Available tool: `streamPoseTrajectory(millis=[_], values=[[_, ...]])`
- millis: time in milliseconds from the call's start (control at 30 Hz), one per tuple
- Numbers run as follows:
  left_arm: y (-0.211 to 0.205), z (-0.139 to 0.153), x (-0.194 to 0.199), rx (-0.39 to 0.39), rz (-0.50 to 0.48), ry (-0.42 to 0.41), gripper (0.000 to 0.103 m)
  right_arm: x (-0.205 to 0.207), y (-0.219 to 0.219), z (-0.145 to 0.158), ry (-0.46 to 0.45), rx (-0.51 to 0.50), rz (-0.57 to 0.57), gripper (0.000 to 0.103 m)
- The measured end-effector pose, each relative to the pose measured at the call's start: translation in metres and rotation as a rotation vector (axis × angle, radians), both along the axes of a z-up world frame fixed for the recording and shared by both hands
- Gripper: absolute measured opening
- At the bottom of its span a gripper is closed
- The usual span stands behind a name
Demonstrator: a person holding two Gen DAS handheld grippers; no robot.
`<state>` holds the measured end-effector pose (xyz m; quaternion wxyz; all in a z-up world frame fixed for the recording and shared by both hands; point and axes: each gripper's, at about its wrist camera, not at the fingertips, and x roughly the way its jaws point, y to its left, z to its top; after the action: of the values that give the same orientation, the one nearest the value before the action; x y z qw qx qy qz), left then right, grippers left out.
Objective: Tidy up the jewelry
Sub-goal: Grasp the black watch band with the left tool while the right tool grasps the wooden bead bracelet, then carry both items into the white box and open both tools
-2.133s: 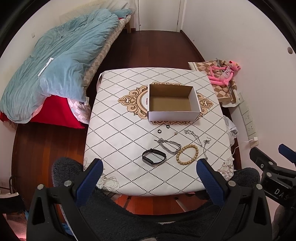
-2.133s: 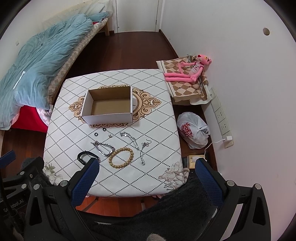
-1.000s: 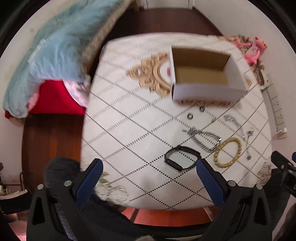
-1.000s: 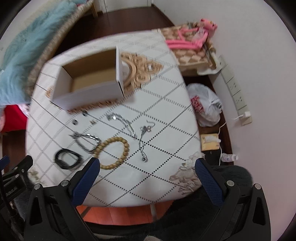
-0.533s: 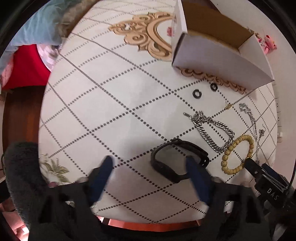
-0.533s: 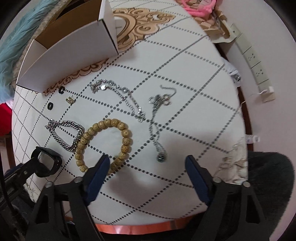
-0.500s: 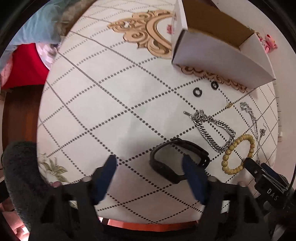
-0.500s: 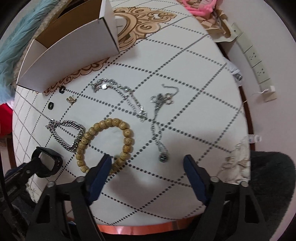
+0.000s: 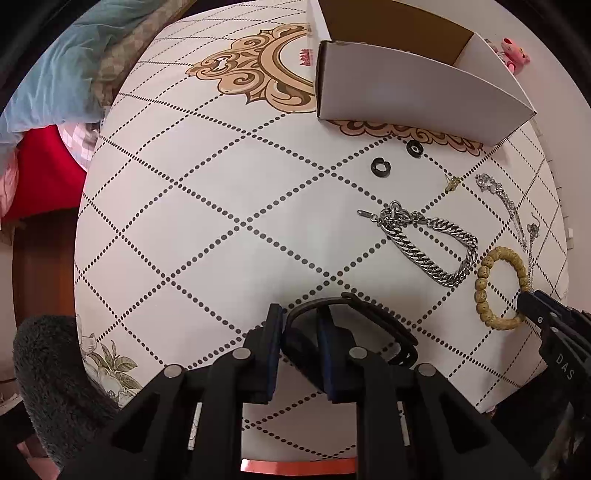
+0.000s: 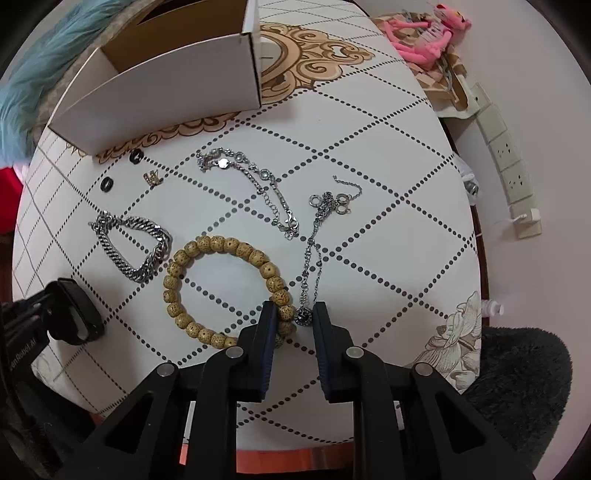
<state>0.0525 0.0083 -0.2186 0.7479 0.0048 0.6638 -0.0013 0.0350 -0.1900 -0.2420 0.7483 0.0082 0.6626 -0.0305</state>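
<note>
A bedroom at home.
Ahead and left of the grippers, a bed with a blue quilt (image 9: pixel 55 70) over red bedding (image 9: pixel 40 173); ahead right, a pink plush toy (image 10: pixel 428 29) (beside wall sockets (image 10: pixel 509 162)) and dark wood floor.

We count 1 box (image 10: pixel 159 79), open at the top, on 1 table (image 10: pixel 388 155). On the cloth we see 2 small black rings (image 10: pixel 136 156), 1 little gold earring (image 10: pixel 153 177), 1 heavy silver chain bracelet (image 10: pixel 135 242), 1 wooden bead bracelet (image 10: pixel 221 288), 1 thin silver bracelet (image 10: pixel 255 184), 1 silver necklace (image 10: pixel 317 236) with 1 dark pendant, and 1 black wristband (image 9: pixel 351 328). That makes 8 pieces of jewelry. We also see 2 grippers, 1 pink plush toy (image 10: pixel 428 29) and 1 wall strip of 4 sockets (image 10: pixel 506 147).
</note>
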Motion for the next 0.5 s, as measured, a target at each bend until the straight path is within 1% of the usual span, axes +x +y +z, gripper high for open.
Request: streamPoseTrajectory(millis=[233,400,433,500], values=[[-0.009,0.003,-0.008,-0.003,0.002,-0.011,0.015,0.000,0.006,0.006,-0.013,-0.010,0.018,0.021],[-0.005,0.006,-0.003,-0.004,0.001,-0.022,0.015,-0.001,0.008,0.007,-0.025,-0.008,0.011,0.020],[-0.004,0.007,-0.002,-0.008,0.002,-0.022,0.015,-0.002,0.007,0.008,-0.025,0.000,0.002,0.020],[-0.005,0.013,-0.003,-0.012,0.001,-0.030,0.011,0.001,0.001,0.009,-0.031,0.041,-0.019,0.019]])
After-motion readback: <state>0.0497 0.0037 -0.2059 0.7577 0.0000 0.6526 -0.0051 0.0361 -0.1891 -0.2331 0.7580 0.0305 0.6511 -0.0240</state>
